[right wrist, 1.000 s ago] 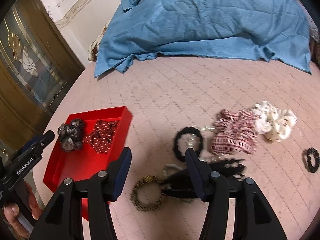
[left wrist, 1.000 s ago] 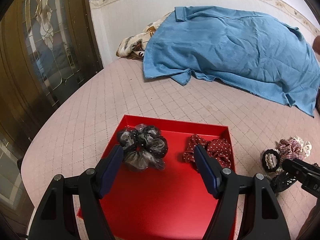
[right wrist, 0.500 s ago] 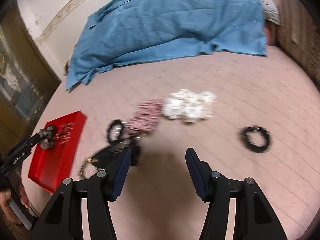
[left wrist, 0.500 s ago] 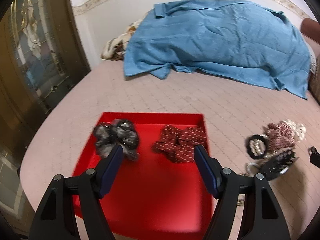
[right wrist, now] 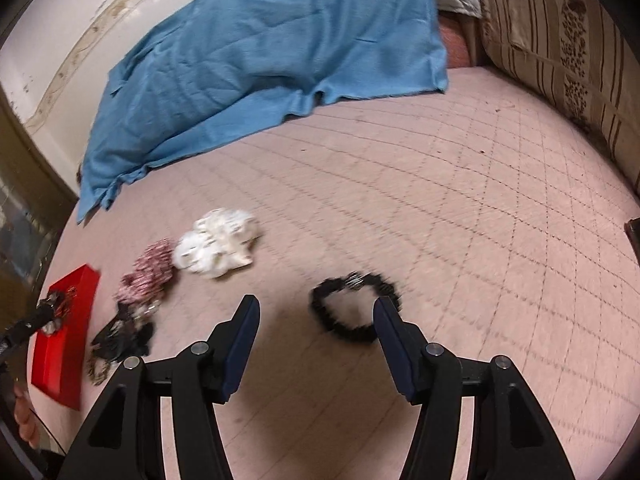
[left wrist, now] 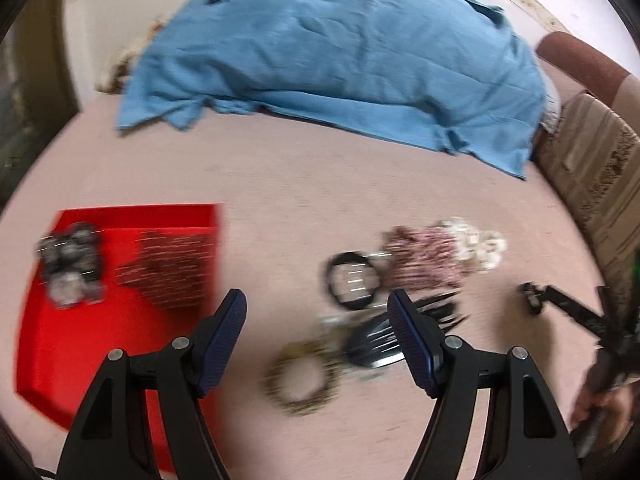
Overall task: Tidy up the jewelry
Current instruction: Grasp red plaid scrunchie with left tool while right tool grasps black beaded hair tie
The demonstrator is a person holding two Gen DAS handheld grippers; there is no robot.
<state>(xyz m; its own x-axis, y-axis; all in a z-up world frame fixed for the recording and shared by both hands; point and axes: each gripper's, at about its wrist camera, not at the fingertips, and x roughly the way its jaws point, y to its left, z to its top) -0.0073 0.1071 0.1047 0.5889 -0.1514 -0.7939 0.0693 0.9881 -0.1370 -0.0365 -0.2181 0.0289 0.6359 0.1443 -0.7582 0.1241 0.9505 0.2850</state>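
A red tray (left wrist: pixel 100 344) lies on the pink quilted bed and holds a black scrunchie (left wrist: pixel 70 264) and a dark red dotted scrunchie (left wrist: pixel 172 268). My left gripper (left wrist: pixel 316 324) is open and empty, above a leopard hair tie (left wrist: pixel 298 378) and a black claw clip (left wrist: pixel 384 340). A black pearl tie (left wrist: pixel 352 282), a plaid scrunchie (left wrist: pixel 424 262) and a white scrunchie (left wrist: pixel 476 242) lie beyond. My right gripper (right wrist: pixel 314 326) is open and empty, just in front of a black beaded hair tie (right wrist: pixel 352 308). The tray also shows in the right wrist view (right wrist: pixel 64 344).
A blue blanket (left wrist: pixel 340 52) covers the head of the bed. A striped cushion (right wrist: pixel 560 40) stands along the right edge. A dark glass door (right wrist: pixel 24 184) is on the left. The right gripper shows at the edge of the left wrist view (left wrist: pixel 568 308).
My left gripper has swung right, from over the red tray to over the loose hair ties. My right gripper has swung right, from the claw clip to the lone black beaded tie.
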